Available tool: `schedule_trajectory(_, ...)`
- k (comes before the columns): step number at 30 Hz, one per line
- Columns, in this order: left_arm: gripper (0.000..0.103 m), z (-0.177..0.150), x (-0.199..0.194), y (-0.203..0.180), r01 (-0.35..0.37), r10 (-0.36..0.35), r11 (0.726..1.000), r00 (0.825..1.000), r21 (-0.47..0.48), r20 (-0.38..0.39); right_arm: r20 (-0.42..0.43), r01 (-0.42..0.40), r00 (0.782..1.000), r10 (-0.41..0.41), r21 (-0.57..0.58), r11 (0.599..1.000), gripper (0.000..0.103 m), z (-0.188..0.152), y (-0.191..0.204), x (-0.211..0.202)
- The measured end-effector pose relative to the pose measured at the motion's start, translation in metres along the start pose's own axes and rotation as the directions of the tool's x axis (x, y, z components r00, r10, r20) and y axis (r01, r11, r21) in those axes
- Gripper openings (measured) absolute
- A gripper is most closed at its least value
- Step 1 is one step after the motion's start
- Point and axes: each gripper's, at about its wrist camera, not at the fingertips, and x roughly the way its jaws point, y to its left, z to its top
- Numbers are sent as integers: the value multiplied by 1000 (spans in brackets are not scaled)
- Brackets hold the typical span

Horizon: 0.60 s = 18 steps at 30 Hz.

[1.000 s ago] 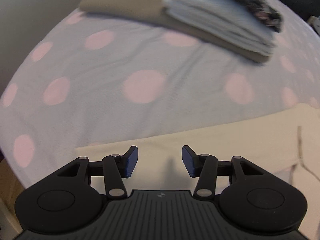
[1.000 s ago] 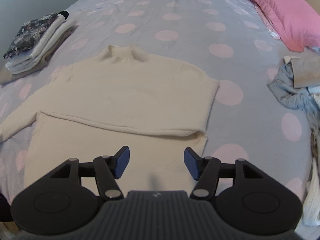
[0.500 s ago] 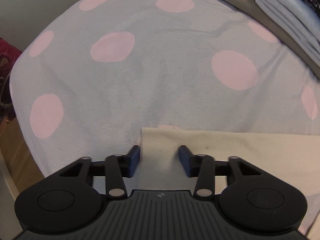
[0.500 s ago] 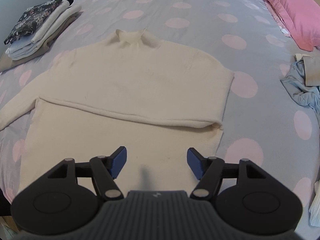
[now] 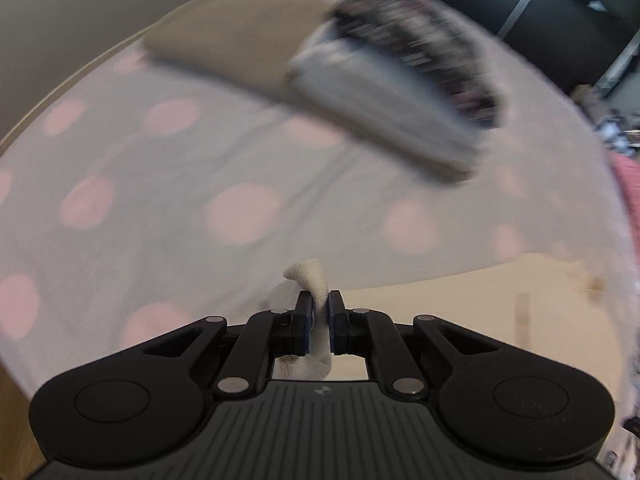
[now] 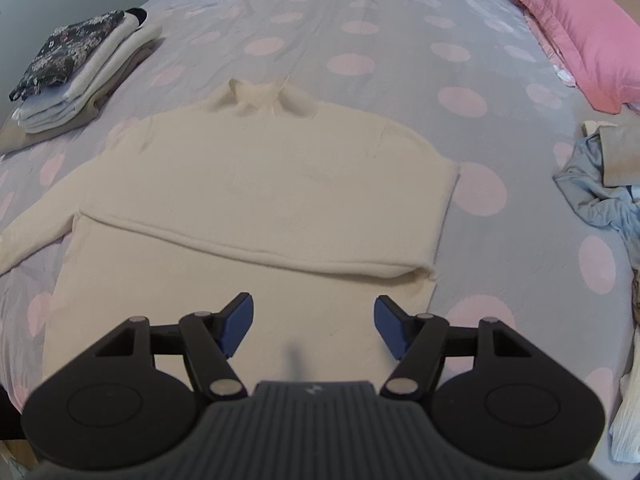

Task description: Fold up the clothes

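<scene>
The cream turtleneck sweater (image 6: 256, 184) lies flat on the polka-dot bed (image 6: 400, 40), collar toward the pillow end, one sleeve already folded across the chest and the other trailing toward the bed's left edge. The left hand-held gripper (image 5: 319, 316) is closed tight on that sleeve's cuff (image 5: 312, 280), with only a small nub of knit poking past the pads. The right hand-held gripper (image 6: 314, 326) hangs wide open over the hem, holding nothing.

The pinch looks shallow, so I judge a quick sweep across could let the cuff slip out. With the hem unpinned, pulling may drag the whole sweater sideways and undo the first fold. The stack of folded clothes (image 6: 76, 68) sits near the bed's left edge and could get brushed.
</scene>
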Motion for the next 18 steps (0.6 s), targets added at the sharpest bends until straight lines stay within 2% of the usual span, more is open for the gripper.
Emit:
schedule_trajectory(3,6,3,-20,-55,122,-126,989,991,81,49,27,-1,1000,0,33,999,70,8,-14,-10)
schedule_trajectory(8,6,9,-36,-150,240,-261,943,963,232,65,41,14,999,-16,69,998,71,15,-35,-22)
schedule_trajectory(14,6,-13,-14,-267,324,-328,859,943,397,-60,43,157,987,-155,-45,987,71,16,-36,-21)
schedule_trajectory(18,6,-42,15,-331,414,-384,791,909,451,-161,44,202,979,-198,-118,972,71,16,-33,-20)
